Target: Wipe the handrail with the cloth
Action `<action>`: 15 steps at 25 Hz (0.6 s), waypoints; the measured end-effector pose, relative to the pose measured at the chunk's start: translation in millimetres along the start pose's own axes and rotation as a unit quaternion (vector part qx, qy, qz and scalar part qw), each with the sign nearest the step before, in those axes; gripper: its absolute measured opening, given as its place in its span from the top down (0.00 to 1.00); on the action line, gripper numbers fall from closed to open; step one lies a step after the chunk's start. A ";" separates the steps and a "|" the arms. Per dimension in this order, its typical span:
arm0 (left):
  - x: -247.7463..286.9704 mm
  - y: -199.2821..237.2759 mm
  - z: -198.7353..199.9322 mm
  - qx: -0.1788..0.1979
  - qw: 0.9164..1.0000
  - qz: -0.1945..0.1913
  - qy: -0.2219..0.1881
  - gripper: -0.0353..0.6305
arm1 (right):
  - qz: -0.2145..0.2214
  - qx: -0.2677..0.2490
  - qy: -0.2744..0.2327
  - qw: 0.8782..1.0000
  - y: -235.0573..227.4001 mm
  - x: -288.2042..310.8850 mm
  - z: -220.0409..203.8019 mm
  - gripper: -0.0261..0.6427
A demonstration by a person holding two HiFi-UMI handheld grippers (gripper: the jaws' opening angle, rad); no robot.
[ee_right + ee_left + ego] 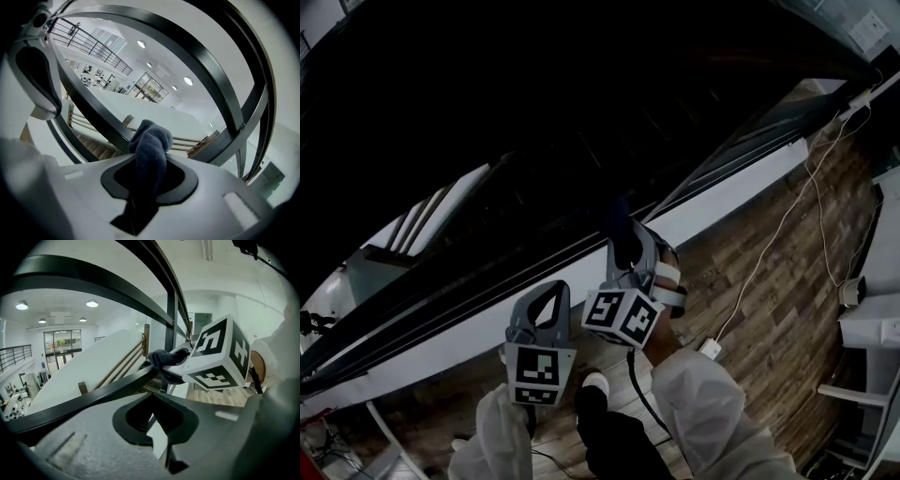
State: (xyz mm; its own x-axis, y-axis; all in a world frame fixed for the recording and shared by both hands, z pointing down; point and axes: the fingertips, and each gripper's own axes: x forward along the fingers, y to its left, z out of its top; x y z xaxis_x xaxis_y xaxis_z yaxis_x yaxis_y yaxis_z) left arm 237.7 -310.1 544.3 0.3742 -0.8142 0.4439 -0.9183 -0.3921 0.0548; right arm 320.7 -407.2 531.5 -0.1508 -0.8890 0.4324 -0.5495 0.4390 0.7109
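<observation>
Right claw [149, 161]: pressed together on the cloth [151, 145], which fills the dark, rounded opening between the two pale grey, matt plastic jaws.
Cloth: dark blue-grey, soft and nubbly like towelling. It is bunched into a thick roll that rises out of the jaws and folds over at the top, and a loose tail hangs down behind the pinch.
Cloth against rail: the folded top lies on the handrail [93, 397]. In the left gripper view it looks wrapped onto the rail's upper face, right at the tip of the right claw.
Left claw [157, 401]: jaws drawn together with only a thin slit between them, holding nothing. It sits just beside the right claw and slightly lower along the rail, close under it.
Handrail: a long, flat-sided bar, black and smooth with a dull sheen, running on a slope. More dark bars of the same railing arc above it.
Marker cube [220, 357]: white, sharp-edged, printed with black squares, and fixed to the right gripper. A matching one sits on the left.
Sleeves [703, 408]: white, crinkled fabric on both arms.
Floor [769, 319]: wood-grain planks in mixed browns, edged by a white band.
Cable [783, 230]: thin and white, trailing loosely across the planks.
Beyond the rail: wooden steps [93, 147] going down into a bright white hall.
</observation>
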 end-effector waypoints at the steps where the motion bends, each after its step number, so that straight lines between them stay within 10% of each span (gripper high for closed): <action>1: 3.1 -1.7 0.5 0.002 1.000 -0.002 0.002 0.94 | -0.002 -0.001 -0.001 1.000 -2.7 1.2 -2.0 0.82; 15: 49.6 -28.6 7.3 0.010 1.000 -0.020 -0.001 0.94 | -0.041 0.005 0.004 0.999 -52.1 25.2 -48.8 0.83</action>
State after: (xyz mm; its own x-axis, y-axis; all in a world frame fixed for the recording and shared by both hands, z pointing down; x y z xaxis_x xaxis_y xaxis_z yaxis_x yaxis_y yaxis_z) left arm 283.5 -342.4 558.3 0.4112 -0.7984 0.4400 -0.8995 -0.4335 0.0540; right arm 385.6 -446.1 532.4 -0.0982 -0.9205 0.3781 -0.5671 0.3639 0.7388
